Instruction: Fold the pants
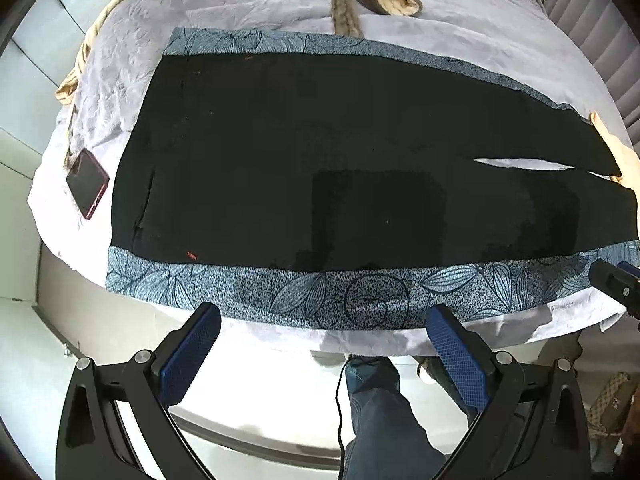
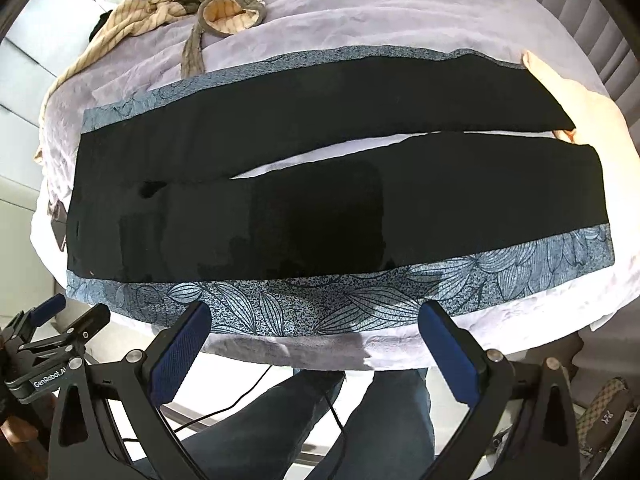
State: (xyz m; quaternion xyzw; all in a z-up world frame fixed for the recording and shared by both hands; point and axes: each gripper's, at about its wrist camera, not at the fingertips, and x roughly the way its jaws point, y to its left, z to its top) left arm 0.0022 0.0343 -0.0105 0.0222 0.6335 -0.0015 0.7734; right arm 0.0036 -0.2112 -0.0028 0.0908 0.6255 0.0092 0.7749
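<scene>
**Hovering with both grippers spread wide over flat, unfolded pants**

Gaping wide, the left gripper (image 1: pixel 322 330) is holding its jaws fully apart with nothing between the blue pads (image 1: pixel 188 354), and it is hanging just short of the near edge of the patterned mat (image 1: pixel 360 296). The right gripper (image 2: pixel 314 330) is doing the same beside it, jaws spread and empty, its fingers framing that same near edge further toward the leg ends.

The black pants (image 1: pixel 300 160) are lying flat on top of the mat, covering most of it and leaving a leaf-printed strip showing along the near and far sides. The waistband end is lying toward the mat's left end; the two legs are running to the mat's right end, a thin sliver of bedsheet (image 1: pixel 420 40) showing between them. No fold looks begun yet.

The fabric is looking soft, thin and limp, so it is likely going to drape and sag from any pinch rather than hold a shape, and it may drag the mat if grabbed too deep. A sensible hold would be the near outer seam, one gripper by the waistband and one by the near leg's hem, pinching only the pants layer.

A phone (image 1: pixel 88 182) is resting on the sheet just left of the mat, and a striped garment (image 2: pixel 200 4) is lying bunched well beyond its far side.
</scene>
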